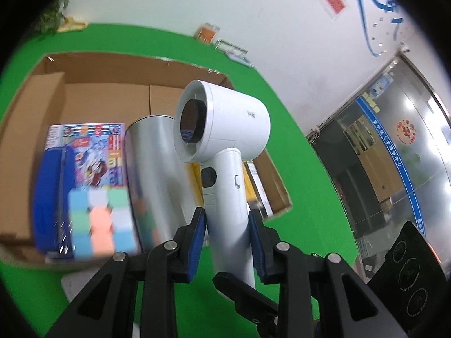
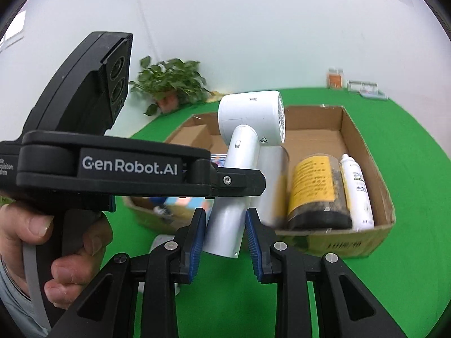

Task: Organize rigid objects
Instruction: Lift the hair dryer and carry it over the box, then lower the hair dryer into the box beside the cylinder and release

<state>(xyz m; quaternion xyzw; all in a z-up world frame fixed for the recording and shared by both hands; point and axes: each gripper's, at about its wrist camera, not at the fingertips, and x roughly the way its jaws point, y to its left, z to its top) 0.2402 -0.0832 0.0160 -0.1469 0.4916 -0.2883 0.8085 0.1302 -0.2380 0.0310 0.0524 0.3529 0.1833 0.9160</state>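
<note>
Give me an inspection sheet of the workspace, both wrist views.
Surface: green tabletop.
Job's things: white hair dryer held upright in front of the open cardboard box. In the box: silver cylinder, comic book, blue case, pastel cube, yellow-label jar, white bottle.
Clutter: clear display stands at the table's far edge.
Grippers: left tongs clamp the dryer's handle. Right tongs flank the handle's lower end; contact unclear.
Cables: nothing seen.
Surroundings: potted plant, white wall, glass door.
</note>
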